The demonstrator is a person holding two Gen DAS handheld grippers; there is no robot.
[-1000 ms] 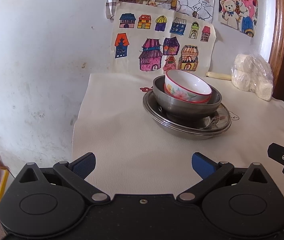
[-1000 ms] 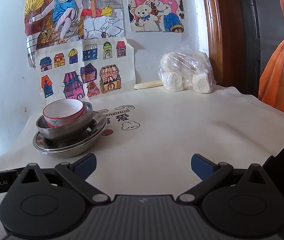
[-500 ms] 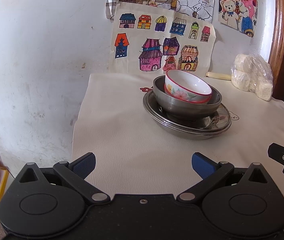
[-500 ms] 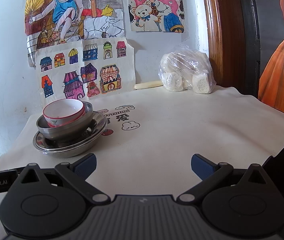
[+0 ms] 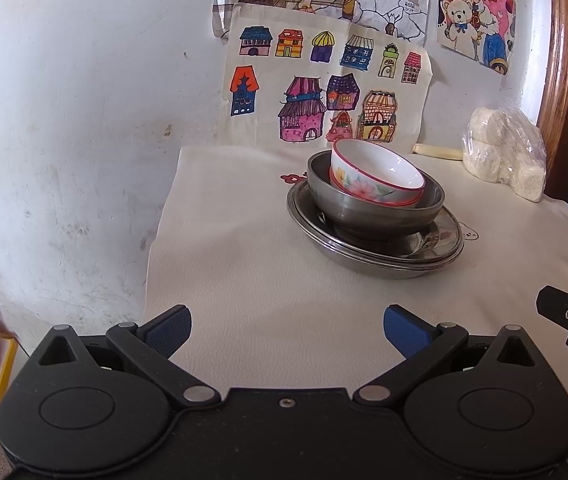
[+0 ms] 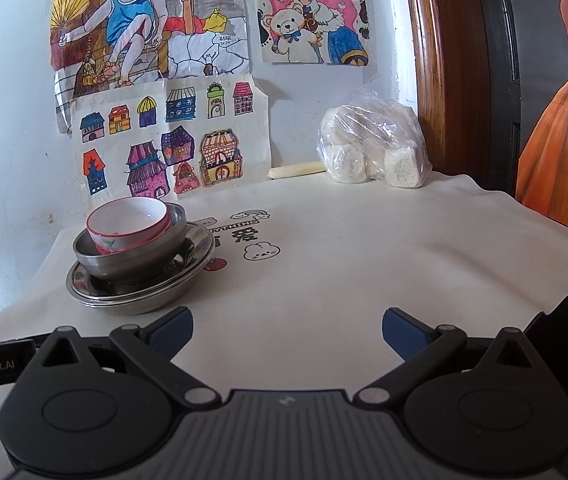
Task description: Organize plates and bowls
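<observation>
Glossy ceramic bowl (image 5: 378,174) sits in a dull, brushed metal bowl (image 5: 376,210) on shinier steel plates (image 5: 380,256) — the tablecloth (image 5: 268,276) is matt, finely grained; gripper pads (image 5: 170,330) look ribbed blue rubber.

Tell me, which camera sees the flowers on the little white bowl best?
The left wrist view: the white ceramic bowl with the red rim turns its pink flower toward that camera. In the right wrist view the same bowl sits farther off, showing mostly its inside.

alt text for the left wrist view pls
A floral ceramic bowl sits tilted in a steel bowl on stacked steel plates, on a white-clothed table by a wall. The left claw hangs open, empty, short of the stack.
</observation>
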